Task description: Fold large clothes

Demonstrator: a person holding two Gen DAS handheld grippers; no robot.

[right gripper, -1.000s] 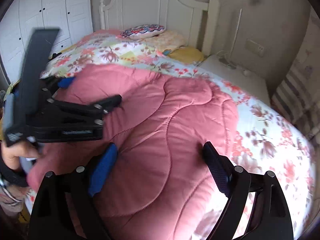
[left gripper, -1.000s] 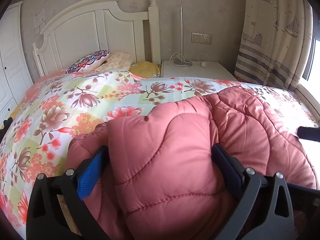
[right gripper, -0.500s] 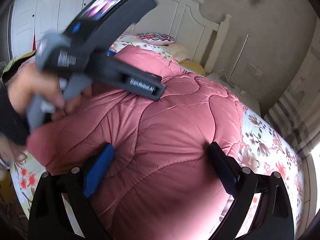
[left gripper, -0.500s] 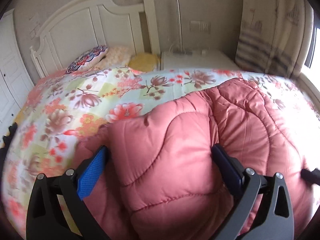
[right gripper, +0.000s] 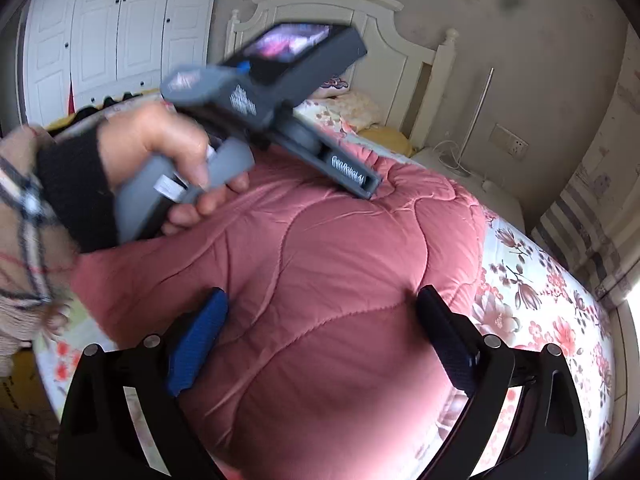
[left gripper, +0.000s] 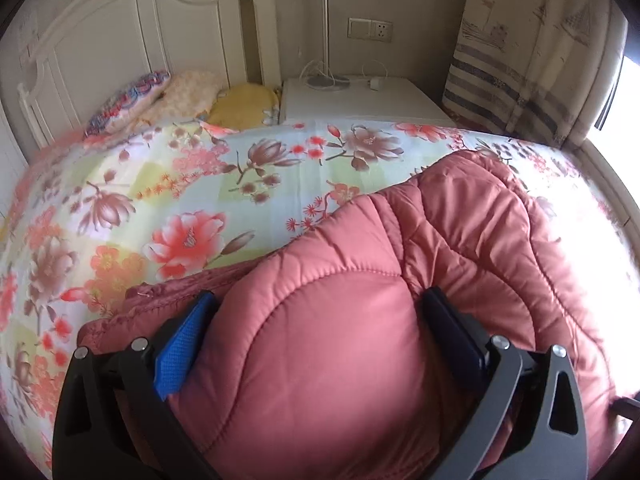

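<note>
Floral bed [left gripper: 168, 184], pink quilted coat [left gripper: 340, 340], both tools spread

The coat [left gripper: 360, 320] runs off the bottom of both views, so its near end can't be seen, and it covers a chunk of the bed [left gripper: 160, 208]. Left gripper [right gripper: 372, 188] tip digs into the padding in the right view and is motion-blurred, so its fingers can't be made out there. The hand [right gripper: 160, 152] is smeared too. Socket [left gripper: 370, 29] details are too small to read.
</note>
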